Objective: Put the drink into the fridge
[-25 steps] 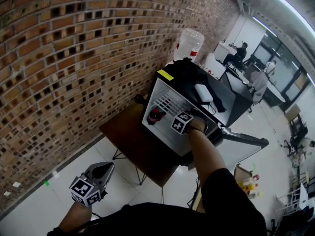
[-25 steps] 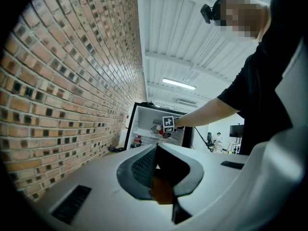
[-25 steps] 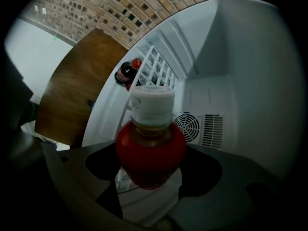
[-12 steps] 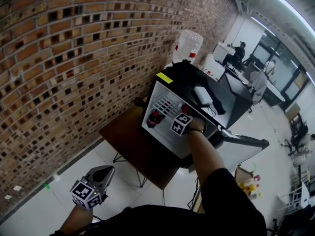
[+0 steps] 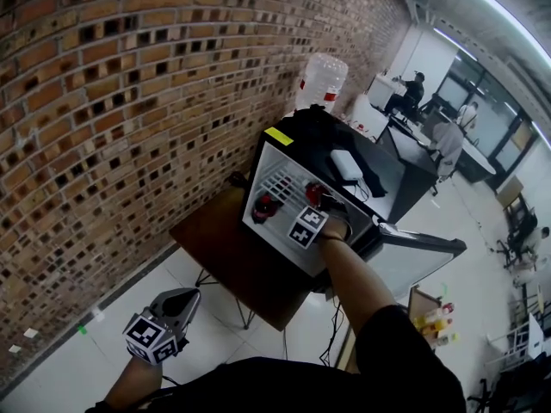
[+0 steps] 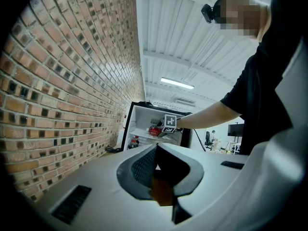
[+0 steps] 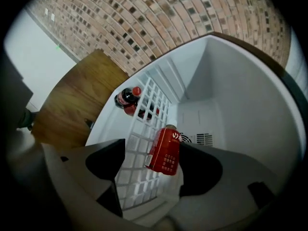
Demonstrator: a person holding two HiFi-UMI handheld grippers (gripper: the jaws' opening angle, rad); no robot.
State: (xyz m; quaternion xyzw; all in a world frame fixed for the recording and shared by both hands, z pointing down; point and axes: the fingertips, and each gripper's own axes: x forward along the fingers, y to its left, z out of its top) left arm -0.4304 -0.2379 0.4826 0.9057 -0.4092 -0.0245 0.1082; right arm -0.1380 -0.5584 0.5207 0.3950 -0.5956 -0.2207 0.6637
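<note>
One open fridge (image 5: 256, 188) on the bench (image 5: 222, 249). On its wire shelf (image 7: 142, 129) the drink (image 7: 164, 150) sits between the right gripper's (image 7: 153, 150) wide fingers. Best pull straight back so nothing clips it. Left gripper (image 6: 156, 165) is low left, fingers pressed together, empty.

A red-brown brick wall (image 5: 129, 101) pierced with dark gaps runs the length of a bright workshop and meets a floor (image 5: 60, 368) of pale tiles. A brown wooden table (image 5: 219, 256) on thin dark legs stands near the wall. Long strip lights (image 5: 504, 7) burn along the white ribbed ceiling (image 6: 183, 32). At the far end, people (image 5: 416, 89) sit at desks (image 5: 385, 89) near tall, dark-framed windows (image 5: 491, 114).
</note>
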